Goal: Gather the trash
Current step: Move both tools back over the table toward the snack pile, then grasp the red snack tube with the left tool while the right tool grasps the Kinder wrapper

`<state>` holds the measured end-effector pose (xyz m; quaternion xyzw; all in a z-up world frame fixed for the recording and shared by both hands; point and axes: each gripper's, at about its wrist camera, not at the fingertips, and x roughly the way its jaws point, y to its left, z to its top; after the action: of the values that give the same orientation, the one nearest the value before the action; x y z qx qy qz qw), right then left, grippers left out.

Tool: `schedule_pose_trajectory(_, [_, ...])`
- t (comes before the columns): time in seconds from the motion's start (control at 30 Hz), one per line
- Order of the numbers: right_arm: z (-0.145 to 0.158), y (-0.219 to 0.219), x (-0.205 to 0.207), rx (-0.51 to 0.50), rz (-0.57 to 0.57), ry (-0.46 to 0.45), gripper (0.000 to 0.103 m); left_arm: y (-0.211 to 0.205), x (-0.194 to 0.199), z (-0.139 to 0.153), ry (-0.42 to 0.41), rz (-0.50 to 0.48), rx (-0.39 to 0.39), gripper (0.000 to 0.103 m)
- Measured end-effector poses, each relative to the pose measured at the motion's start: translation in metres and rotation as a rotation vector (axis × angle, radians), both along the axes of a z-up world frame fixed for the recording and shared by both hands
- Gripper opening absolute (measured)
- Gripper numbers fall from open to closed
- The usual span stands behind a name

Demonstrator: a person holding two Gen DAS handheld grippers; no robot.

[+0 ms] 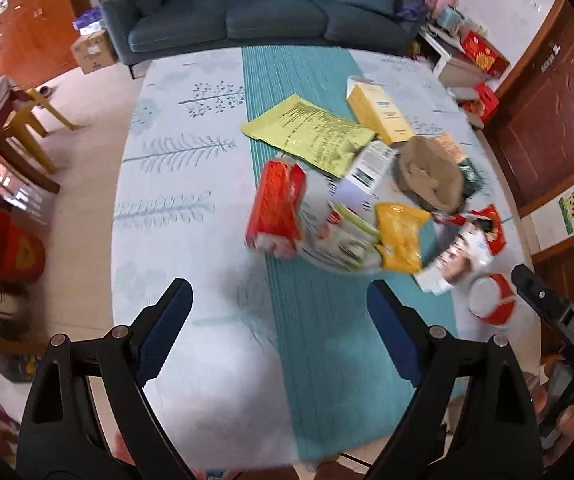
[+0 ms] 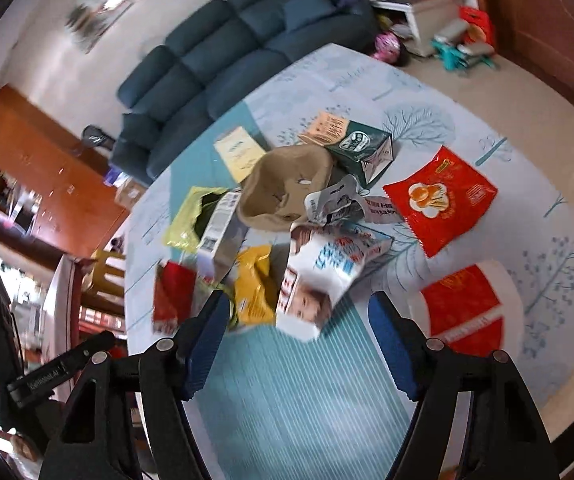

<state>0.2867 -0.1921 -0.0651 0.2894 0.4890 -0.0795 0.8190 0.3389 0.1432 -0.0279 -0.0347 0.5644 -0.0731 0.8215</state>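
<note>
Trash pile sits mid-table (image 1: pixel 191 216), partly on the teal runner (image 1: pixel 311 320). A pale bowl (image 1: pixel 319 262) lies under part of the pile; a green-white wrapper (image 1: pixel 347 240) and a yellow bag (image 1: pixel 401 240) rest in it, and a red pack (image 1: pixel 277 210) leans on its left rim. The bowl is mostly hidden in the right wrist view.

The yellow sheet (image 1: pixel 311 132) has its long axis running from far left to near right. The yellow box (image 1: pixel 381 110) points away toward the sofa (image 1: pixel 263 8).

Left gripper (image 1: pixel 279 332): jaws wide apart, nothing between, above bare cloth short of the pile. Right gripper (image 2: pixel 295 332): jaws apart, empty, the white printed bag (image 2: pixel 327 272) just beyond the tips.

Only the right wrist view shows the dark green carton (image 2: pixel 361 148) clearly, the flat red bag (image 2: pixel 441 200) and a brown paper bag (image 2: pixel 287 188) with its open mouth. Only the left view shows the whole sheet.
</note>
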Motion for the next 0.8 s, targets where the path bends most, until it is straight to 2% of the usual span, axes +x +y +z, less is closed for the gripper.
schedule_pose_trajectory(0.17, [-0.028, -0.005, 0.023, 0.021, -0.068, 0.056, 0.073, 0.01, 0.048, -0.038, 0.064, -0.041, -0.02, 0.085])
schedule_pose_trajectory(0.37, [-0.048, -0.008, 0.036, 0.039, -0.105, 0.077, 0.069, 0.016, 0.077, -0.069, 0.121, -0.053, -0.055, 0.085])
schedule_pose_trajectory(0.47, [-0.055, -0.01, 0.04, 0.056, -0.116, 0.067, 0.061, 0.017, 0.087, -0.084, 0.16, -0.053, -0.063, 0.084])
schedule_pose_trajectory(0.53, [-0.059, -0.009, 0.04, 0.076, -0.113, 0.059, 0.045, 0.018, 0.094, -0.094, 0.183, -0.048, -0.068, 0.08])
schedule_pose_trajectory(0.57, [-0.061, -0.008, 0.041, 0.089, -0.107, 0.056, 0.041, 0.019, 0.097, -0.099, 0.196, -0.045, -0.072, 0.078])
schedule_pose_trajectory(0.73, [-0.059, 0.002, 0.042, 0.111, -0.062, 0.004, 0.037, 0.016, 0.108, -0.118, 0.248, -0.036, -0.088, 0.071])
schedule_pose_trajectory(0.8, [-0.056, 0.007, 0.043, 0.12, -0.039, -0.02, 0.033, 0.013, 0.109, -0.123, 0.262, -0.044, -0.09, 0.065])
